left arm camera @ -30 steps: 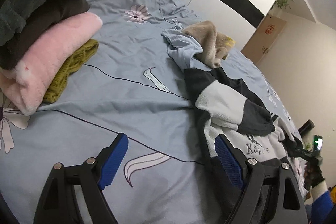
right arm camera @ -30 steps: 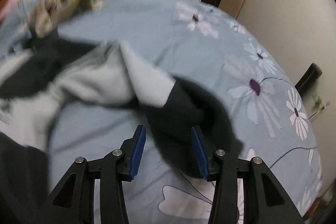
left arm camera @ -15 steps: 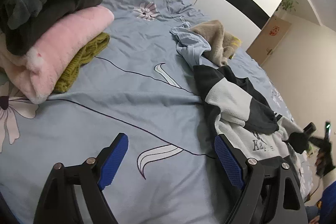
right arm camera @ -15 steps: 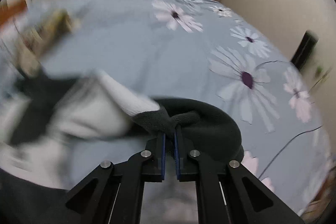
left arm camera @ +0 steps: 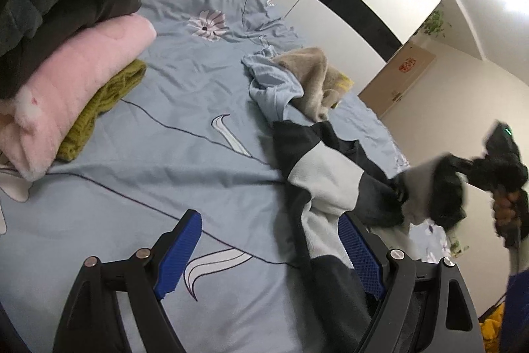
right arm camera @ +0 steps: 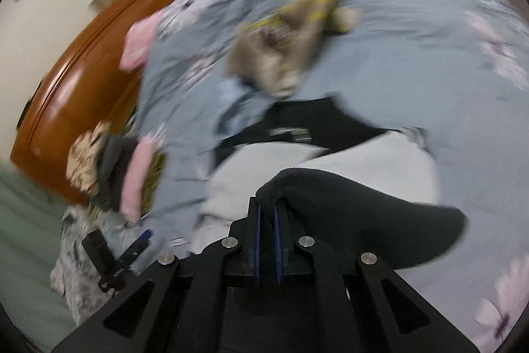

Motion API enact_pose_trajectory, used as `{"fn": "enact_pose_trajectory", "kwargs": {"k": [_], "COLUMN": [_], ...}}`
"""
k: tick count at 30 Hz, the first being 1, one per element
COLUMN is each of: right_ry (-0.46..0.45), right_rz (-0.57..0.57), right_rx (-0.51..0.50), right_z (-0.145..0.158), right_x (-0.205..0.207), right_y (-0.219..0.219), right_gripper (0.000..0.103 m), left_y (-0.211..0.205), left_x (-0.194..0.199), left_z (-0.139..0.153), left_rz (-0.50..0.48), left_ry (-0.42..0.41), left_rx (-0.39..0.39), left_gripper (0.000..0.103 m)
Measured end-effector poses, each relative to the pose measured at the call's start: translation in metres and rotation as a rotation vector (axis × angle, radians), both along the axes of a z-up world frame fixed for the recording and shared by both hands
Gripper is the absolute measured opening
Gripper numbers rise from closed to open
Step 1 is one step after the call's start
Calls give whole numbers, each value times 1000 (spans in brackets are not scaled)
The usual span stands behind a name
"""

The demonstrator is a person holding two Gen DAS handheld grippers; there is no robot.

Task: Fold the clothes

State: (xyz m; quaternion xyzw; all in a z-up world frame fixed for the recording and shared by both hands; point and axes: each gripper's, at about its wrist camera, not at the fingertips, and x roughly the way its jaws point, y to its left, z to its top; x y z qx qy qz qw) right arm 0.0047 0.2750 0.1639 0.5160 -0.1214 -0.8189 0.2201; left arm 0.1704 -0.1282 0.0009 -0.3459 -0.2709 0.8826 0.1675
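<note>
Sleeve cuff pinched, sweatshirt on the bed.
Right gripper (right arm camera: pixel 267 214) jaws are pressed together on the dark cuff (right arm camera: pixel 357 214) of the black-and-grey sweatshirt (left arm camera: pixel 325 174) on the bed (left arm camera: pixel 158 154); left gripper (left arm camera: pixel 269 253) jaws stand spread, empty.

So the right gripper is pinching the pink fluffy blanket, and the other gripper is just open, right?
Not quite. The right gripper is pinching the dark sleeve of the black and grey sweatshirt, not the pink blanket, as the right wrist view shows. The left gripper is indeed open.
</note>
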Motion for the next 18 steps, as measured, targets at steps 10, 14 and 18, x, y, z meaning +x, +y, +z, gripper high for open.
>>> {"fn": "enact_pose_trajectory", "kwargs": {"k": [10,14,18], "right_ry": [-184,-178,-64], "right_rz": [-71,-97,-99], "right_rx": [107,26,-33], "right_z": [-124,-124,-89], "right_x": [-89,-87,-62], "right_y": [-109,-93,-59], "right_gripper": [12,32,44], "left_y": [16,62,119], "left_x": [-20,-49,-88], "left_z": [5,17,18], "left_rz": [-92,-208,-289], "left_ry": [4,15,-18], "left_rx": [66,66,7], "left_gripper": [87,87,87]}}
